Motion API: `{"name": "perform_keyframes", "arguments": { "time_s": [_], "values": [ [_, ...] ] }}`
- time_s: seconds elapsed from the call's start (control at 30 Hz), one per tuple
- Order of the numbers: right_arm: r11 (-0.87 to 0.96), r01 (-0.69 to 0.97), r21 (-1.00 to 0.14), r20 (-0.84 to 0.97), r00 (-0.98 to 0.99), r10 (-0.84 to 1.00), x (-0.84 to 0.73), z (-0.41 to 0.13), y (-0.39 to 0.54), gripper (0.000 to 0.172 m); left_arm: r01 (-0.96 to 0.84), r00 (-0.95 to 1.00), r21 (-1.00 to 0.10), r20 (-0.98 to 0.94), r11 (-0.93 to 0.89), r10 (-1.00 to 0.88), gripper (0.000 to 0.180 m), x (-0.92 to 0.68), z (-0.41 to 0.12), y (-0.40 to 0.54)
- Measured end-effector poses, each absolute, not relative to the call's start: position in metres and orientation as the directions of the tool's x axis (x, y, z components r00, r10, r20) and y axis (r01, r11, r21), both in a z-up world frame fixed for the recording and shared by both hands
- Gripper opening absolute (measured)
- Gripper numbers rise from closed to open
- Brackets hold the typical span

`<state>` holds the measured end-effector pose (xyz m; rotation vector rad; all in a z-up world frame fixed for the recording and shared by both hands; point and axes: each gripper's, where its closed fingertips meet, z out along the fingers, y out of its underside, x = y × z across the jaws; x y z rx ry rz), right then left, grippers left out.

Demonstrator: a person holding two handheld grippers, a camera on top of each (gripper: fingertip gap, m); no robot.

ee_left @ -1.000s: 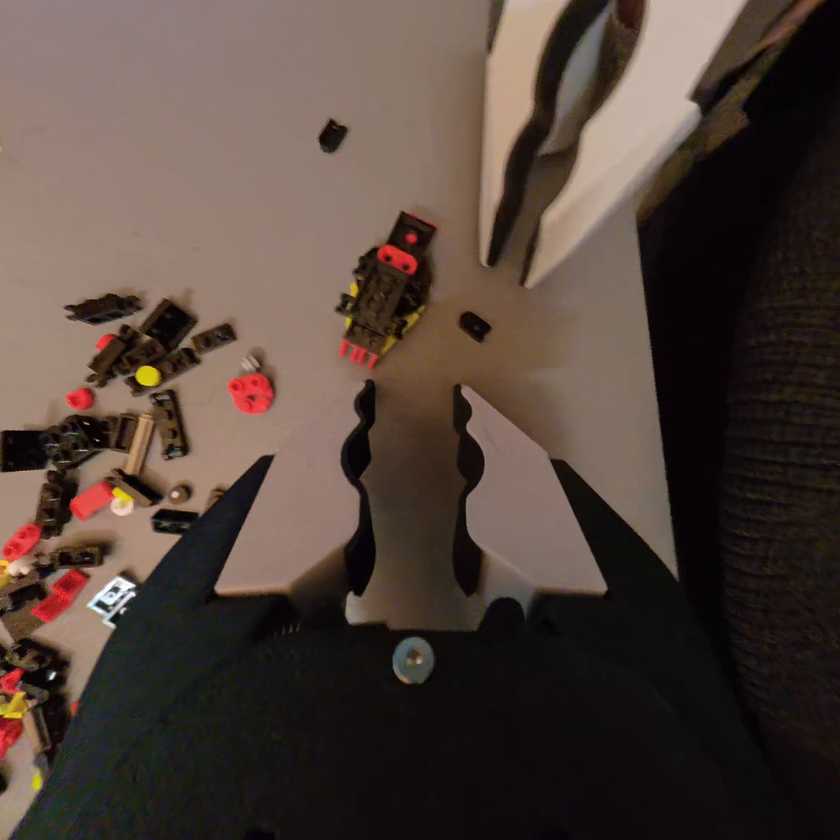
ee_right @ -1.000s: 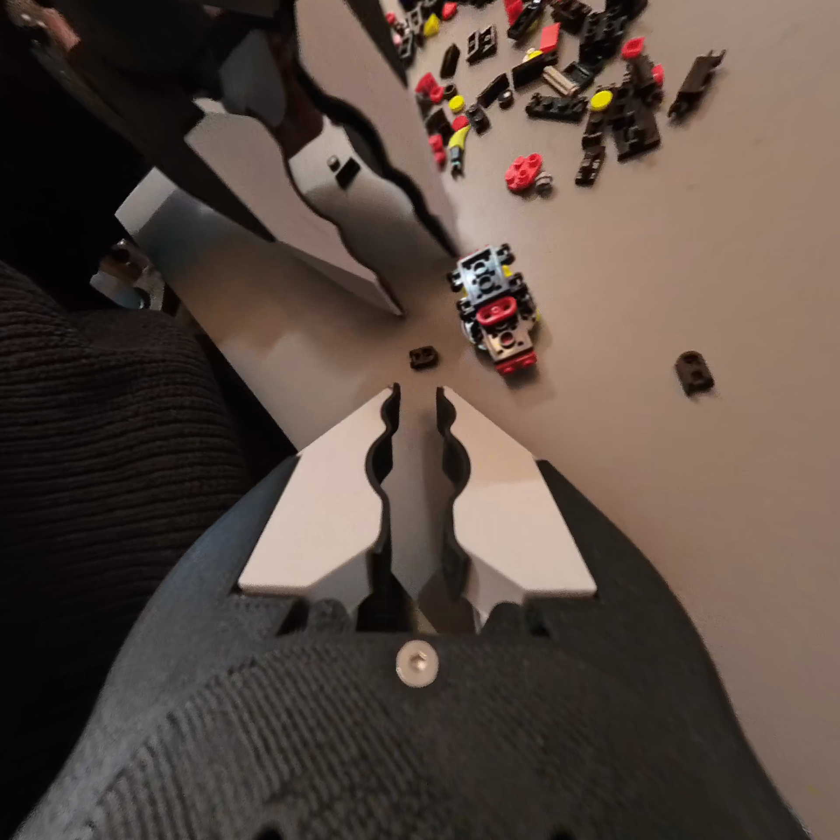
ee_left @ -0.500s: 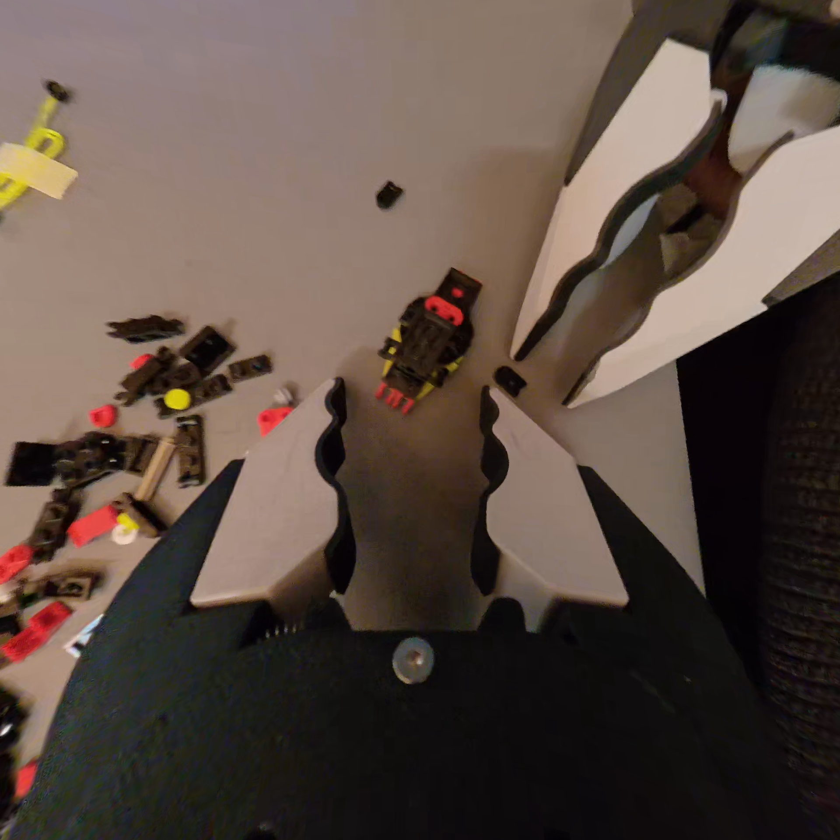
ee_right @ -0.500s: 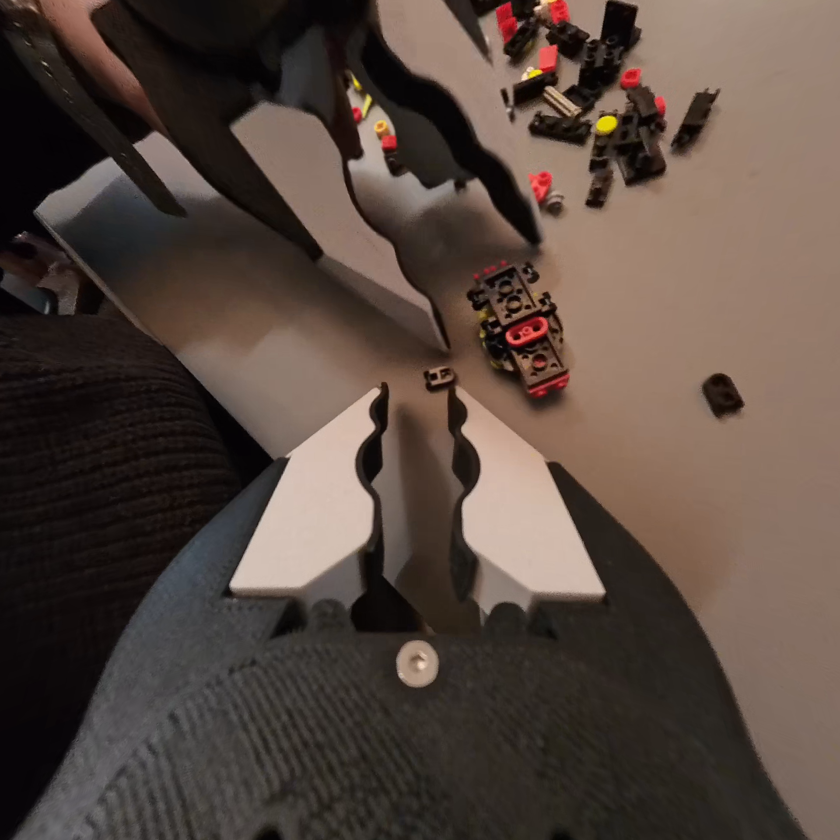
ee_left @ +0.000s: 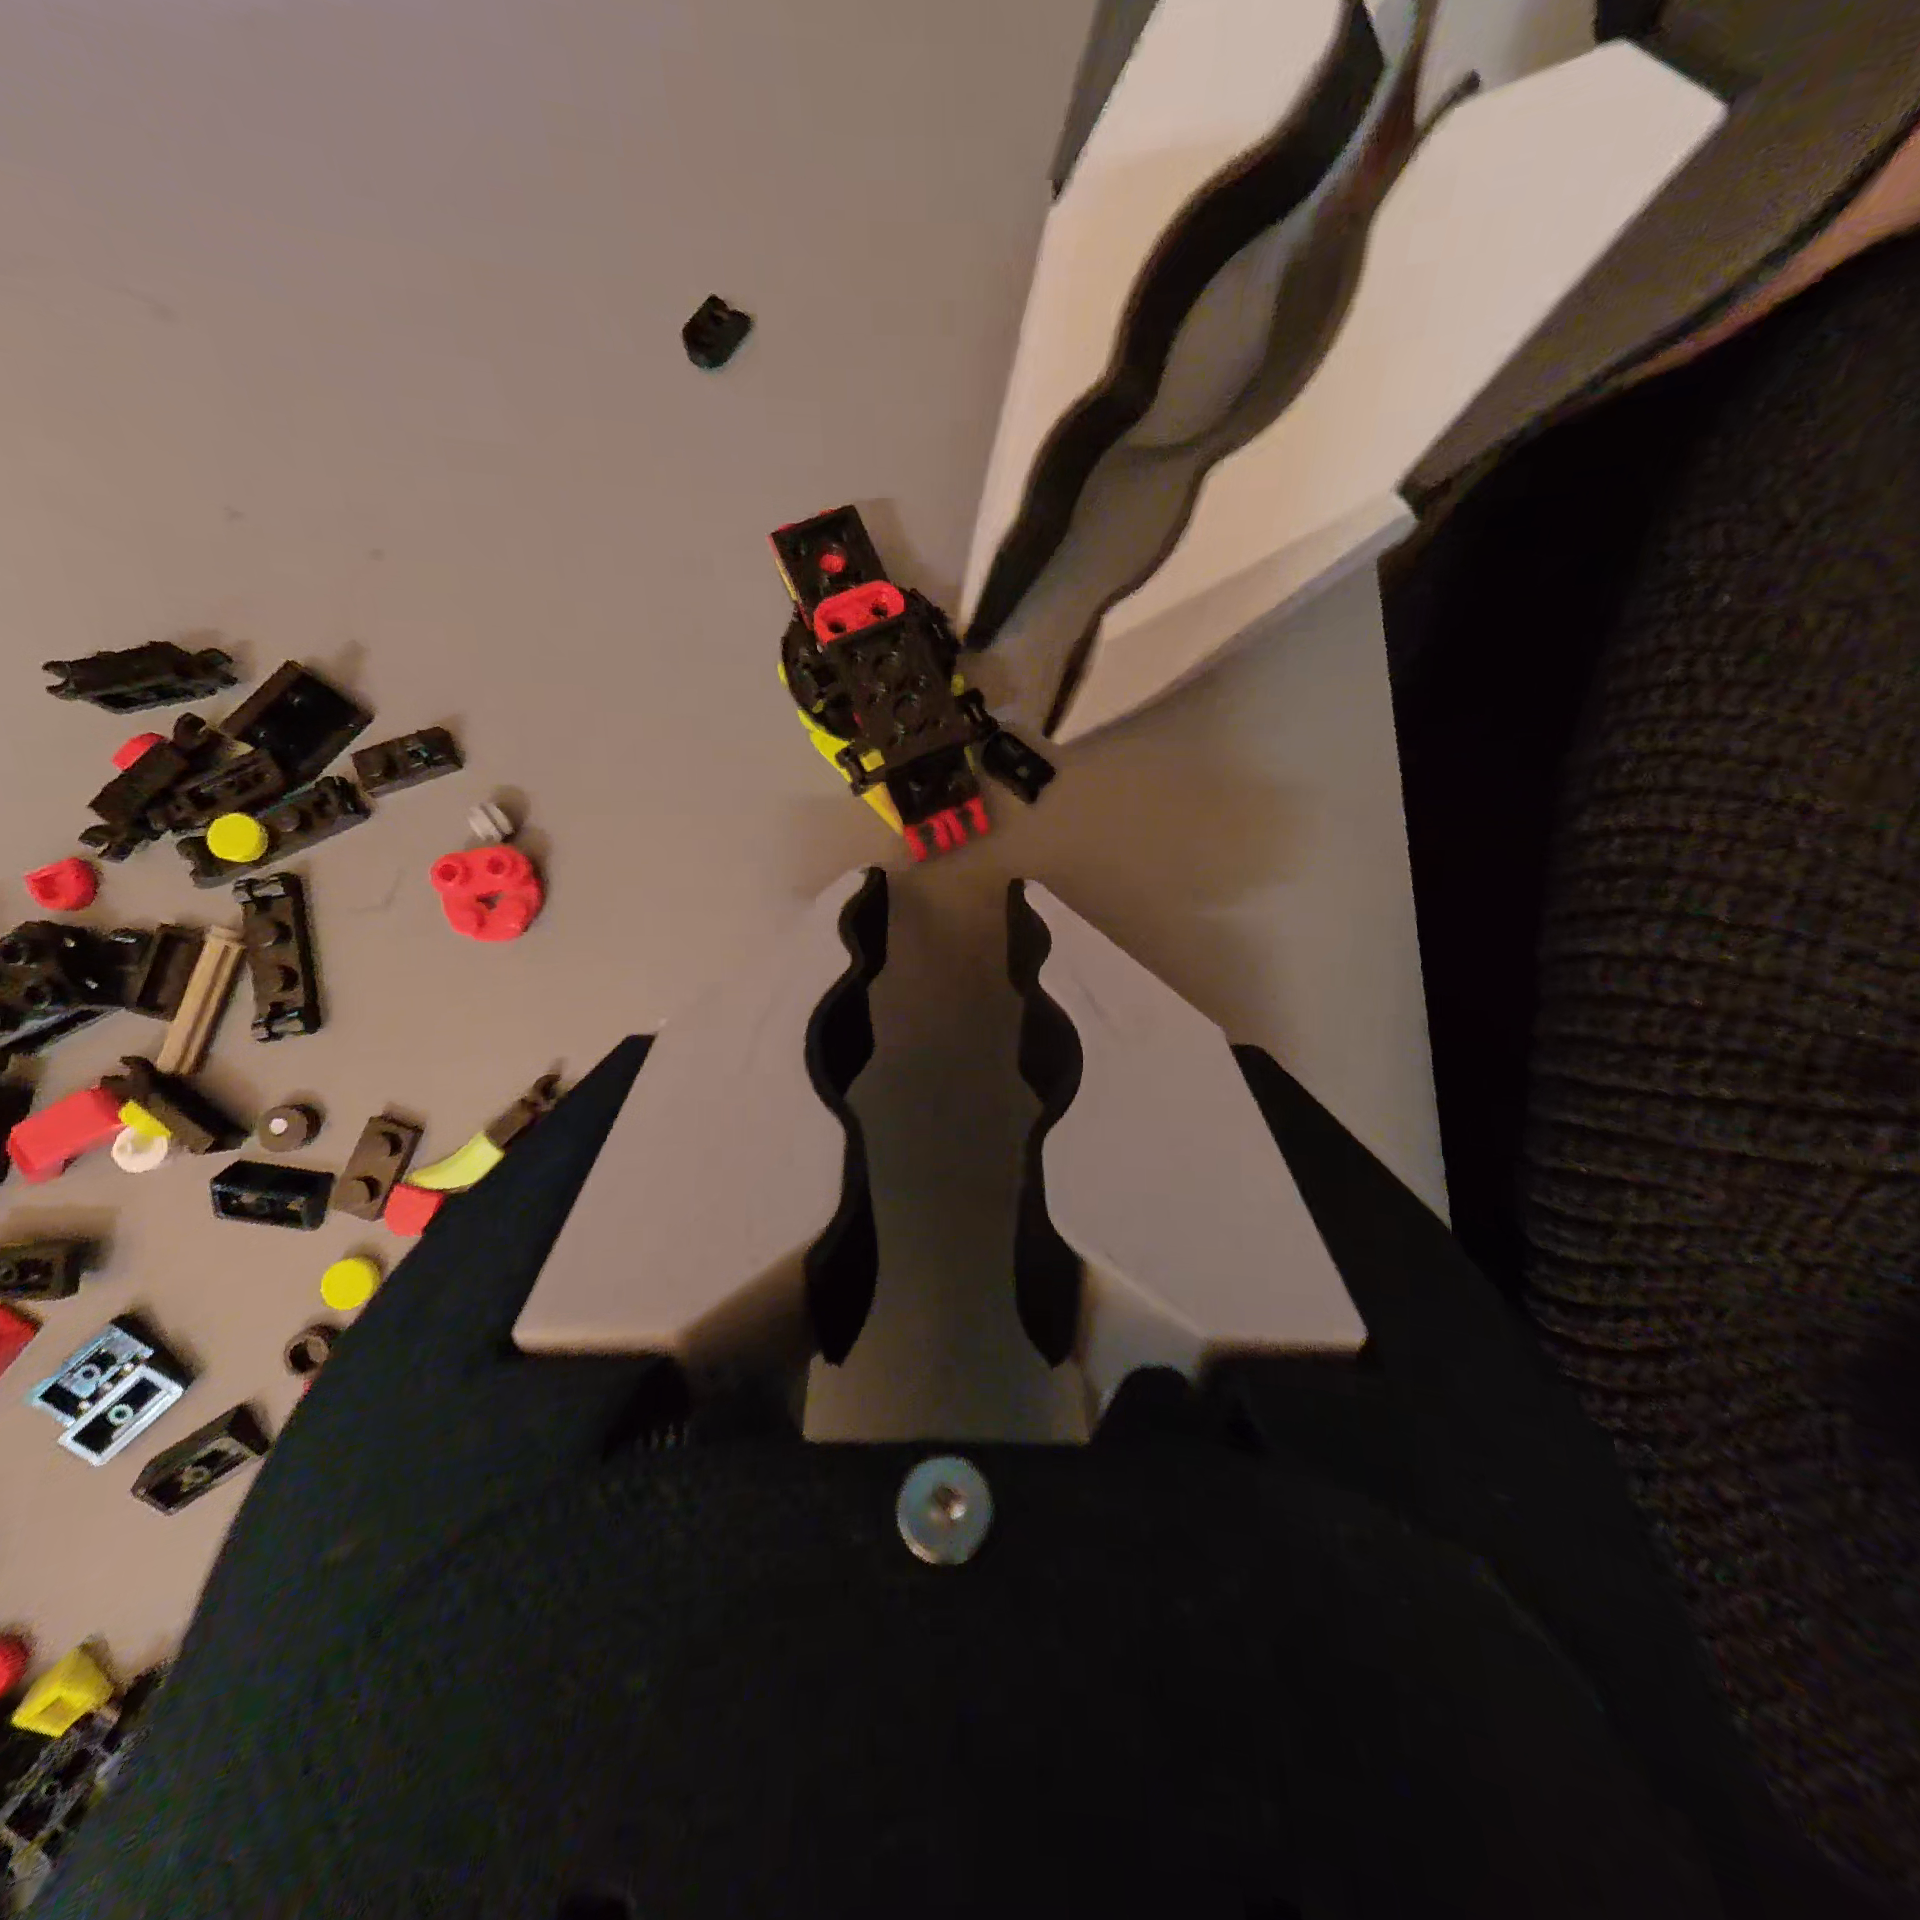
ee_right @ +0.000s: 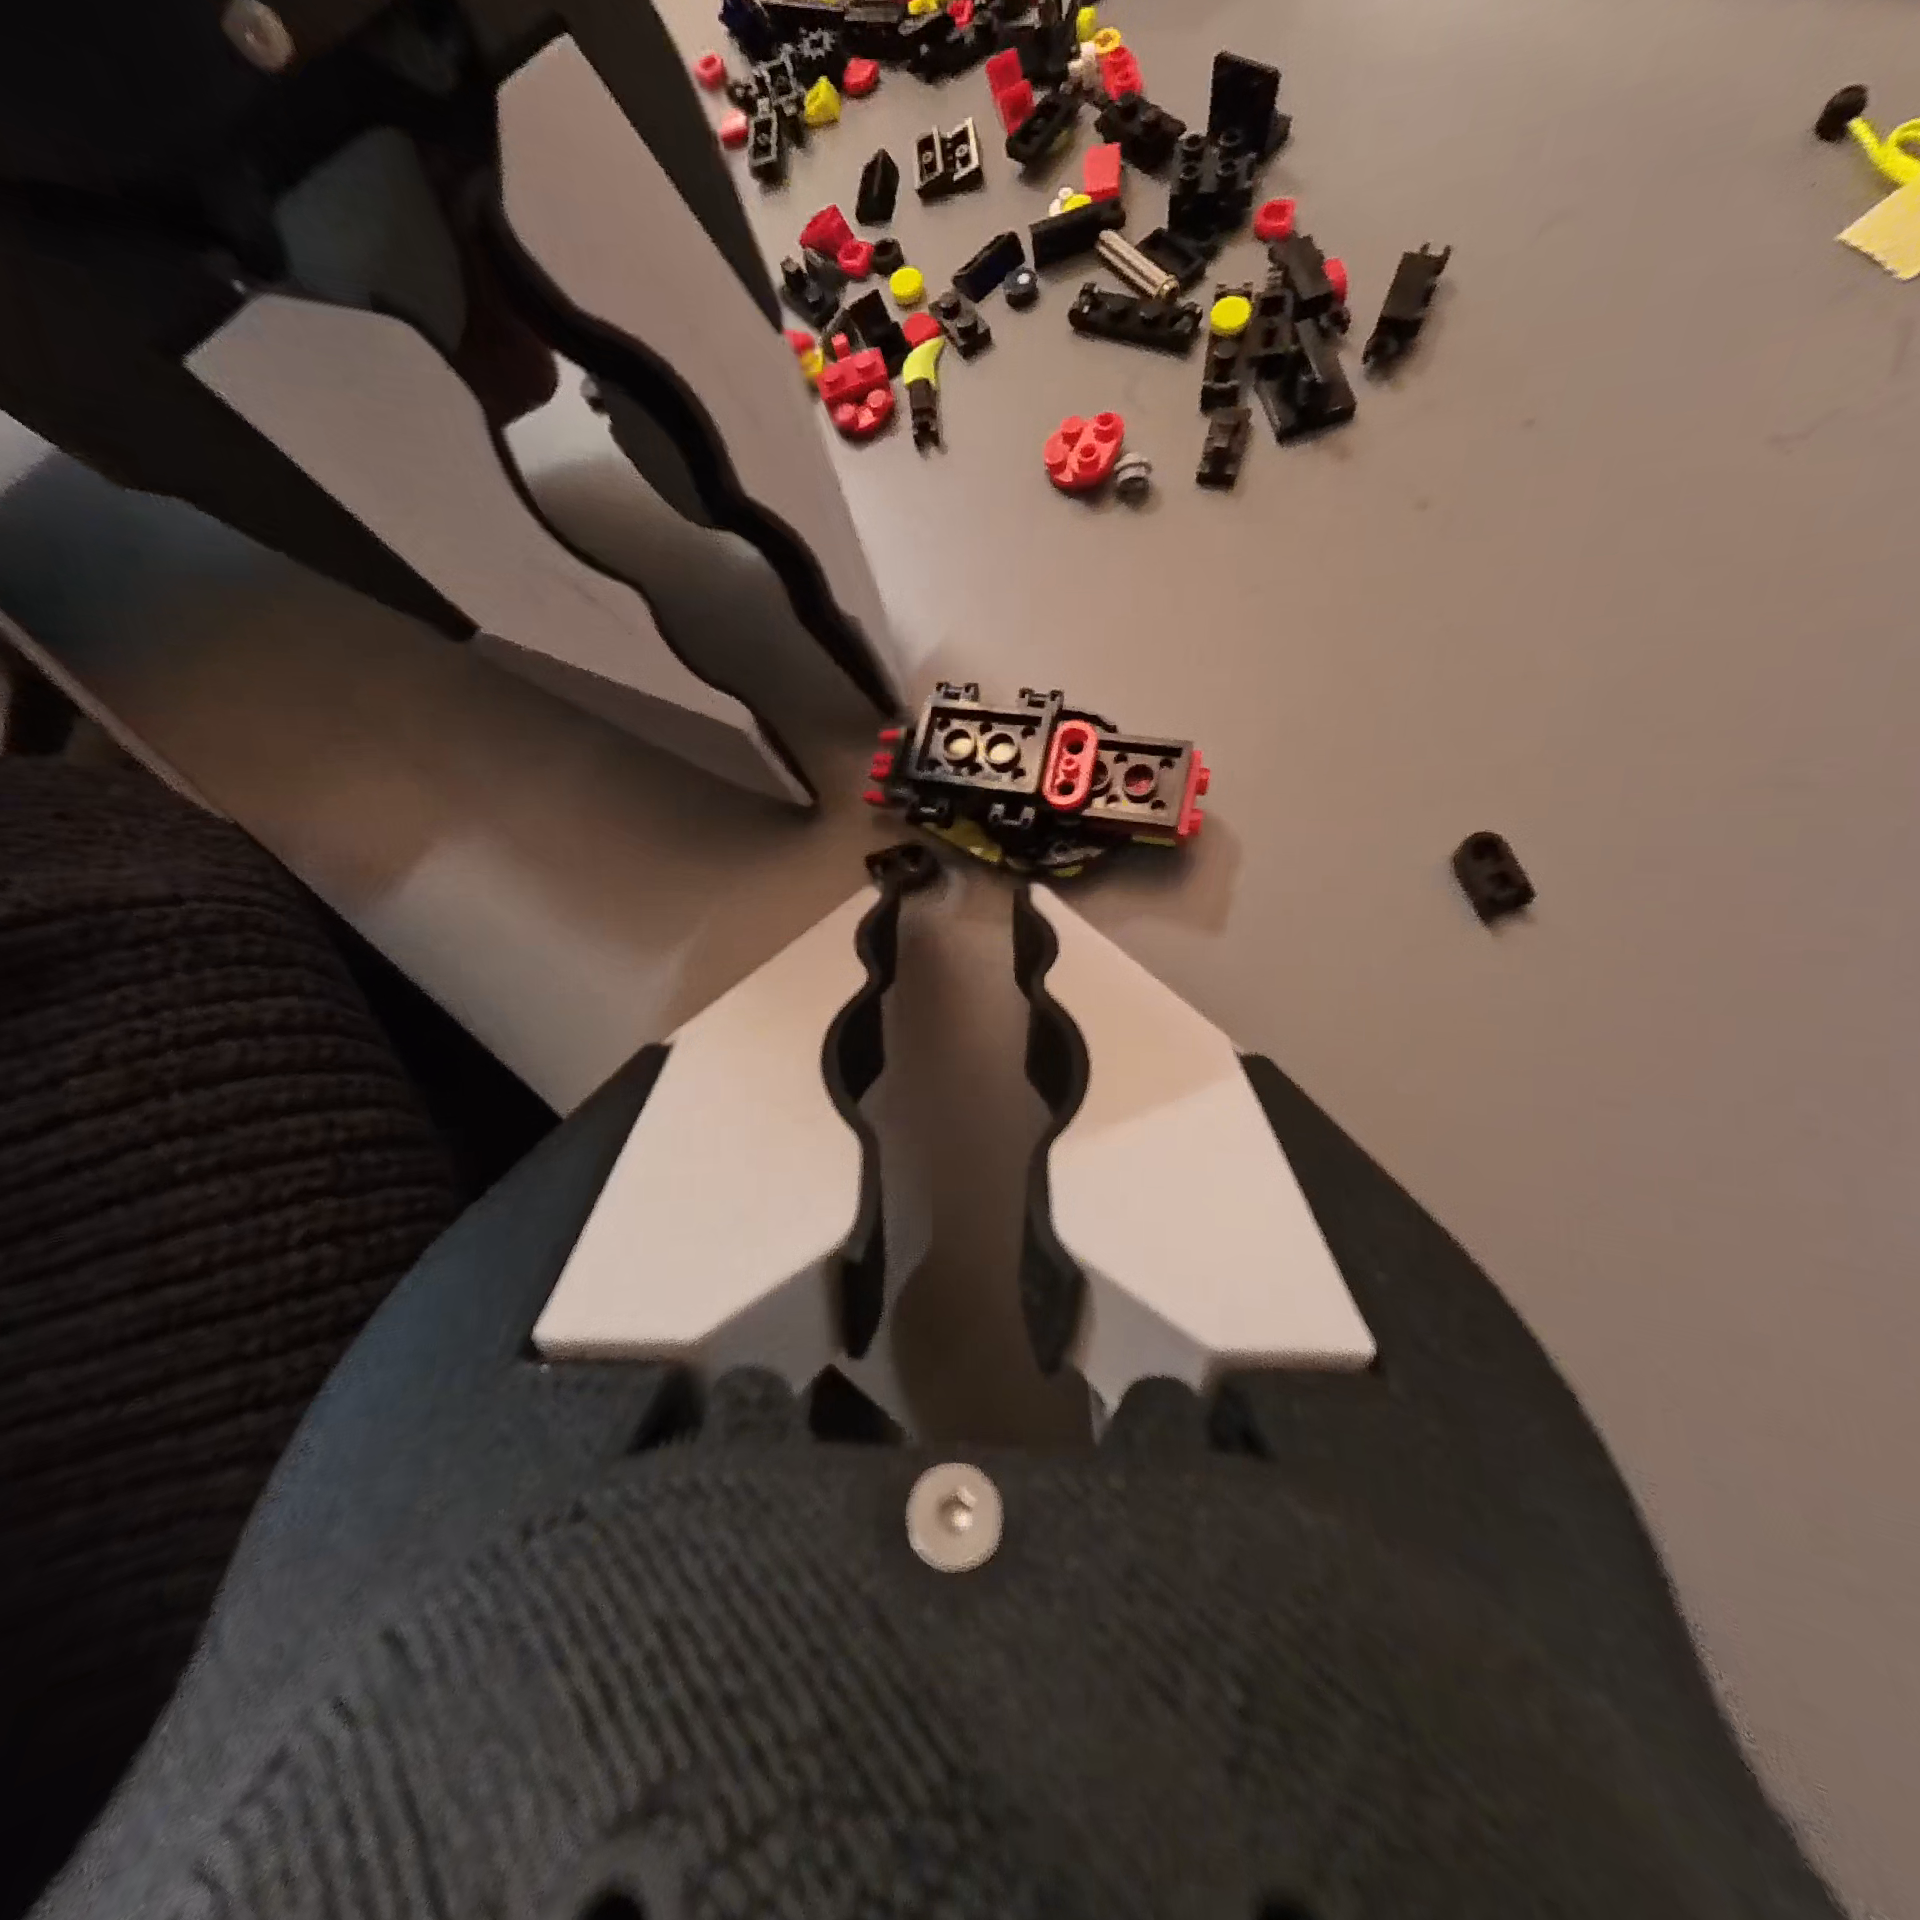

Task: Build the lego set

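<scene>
A small black, red and yellow brick assembly (ee_left: 883, 696) lies on the grey table (ee_left: 416, 416). My left gripper (ee_left: 945, 888) is open and empty, its tips just short of the assembly's red end. My right gripper (ee_right: 954, 902) is open and empty, close to the assembly's long side (ee_right: 1039, 774). A small black piece (ee_right: 902, 862) lies right at its left fingertip and beside the assembly; it also shows in the left wrist view (ee_left: 1023, 774). Each gripper shows in the other's view: the right one (ee_left: 1013, 681), the left one (ee_right: 844, 750).
A spread of loose black, red and yellow pieces (ee_left: 187, 935) (ee_right: 1091, 208) lies nearby, with a red round piece (ee_left: 486, 894) nearest. A lone black piece (ee_left: 715, 332) (ee_right: 1493, 876) lies beyond. Dark knit fabric (ee_left: 1714, 935) lies past the table's edge. A yellow part with tape (ee_right: 1886, 177) lies far off. Both grippers' tips are close together, under 4 cm apart.
Both grippers have closed in on the assembly, which has turned on the table; the small black piece now lies against it. My left jaws have narrowed; my right jaws have widened a little.
</scene>
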<state>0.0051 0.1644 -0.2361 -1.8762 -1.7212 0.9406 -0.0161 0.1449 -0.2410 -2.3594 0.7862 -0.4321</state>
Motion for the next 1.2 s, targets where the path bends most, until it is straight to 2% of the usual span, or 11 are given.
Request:
{"name": "perform_keyframes", "arguments": {
  "time_s": [0.03, 0.27, 0.47, 0.6, 0.77, 0.9, 0.97, 1.07, 1.2],
  "values": [
    [-0.145, 0.692, -0.708, -0.199, 0.002, 0.980, 0.004, -0.236, 0.162, 0.021, -0.411, 0.780, -0.645, 0.116, -0.644, -0.615, 0.022, -0.018, -0.240, 0.147],
    [-0.138, 0.677, -0.723, -0.175, 0.015, 0.985, -0.005, -0.238, 0.151, 0.017, -0.289, 0.833, -0.694, 0.158, -0.659, -0.531, 0.027, -0.027, -0.231, 0.163],
    [-0.014, 0.688, -0.725, -0.020, -0.001, 1.000, -0.005, -0.240, 0.155, 0.012, -0.227, 0.847, -0.703, 0.198, -0.673, -0.493, 0.028, -0.034, -0.229, 0.167],
    [0.028, 0.688, -0.725, -0.003, -0.044, 0.999, 0.001, -0.234, 0.161, 0.008, -0.205, 0.863, -0.731, 0.178, -0.650, -0.473, 0.026, -0.039, -0.219, 0.172],
    [0.026, 0.539, -0.842, -0.033, -0.101, 0.994, 0.000, -0.187, 0.174, 0.007, -0.029, 0.819, -0.742, 0.367, -0.670, -0.442, 0.023, -0.029, -0.198, 0.173],
    [-0.083, 0.469, -0.879, -0.164, -0.135, 0.977, 0.001, -0.172, 0.176, 0.007, 0.100, 0.730, -0.697, 0.537, -0.710, -0.423, 0.021, -0.014, -0.186, 0.171],
    [-0.077, 0.431, -0.899, -0.161, -0.163, 0.973, 0.002, -0.163, 0.175, 0.006, 0.197, 0.644, -0.656, 0.647, -0.728, -0.409, 0.021, -0.005, -0.174, 0.170],
    [0.029, 0.385, -0.922, -0.054, -0.202, 0.978, 0.004, -0.151, 0.175, 0.006, 0.319, 0.490, -0.547, 0.794, -0.774, -0.360, 0.019, 0.005, -0.161, 0.168],
    [0.242, 0.342, -0.908, 0.157, -0.257, 0.954, 0.008, -0.144, 0.167, 0.006, 0.364, 0.358, -0.448, 0.877, -0.817, -0.321, 0.013, 0.015, -0.155, 0.163]
  ]
}}
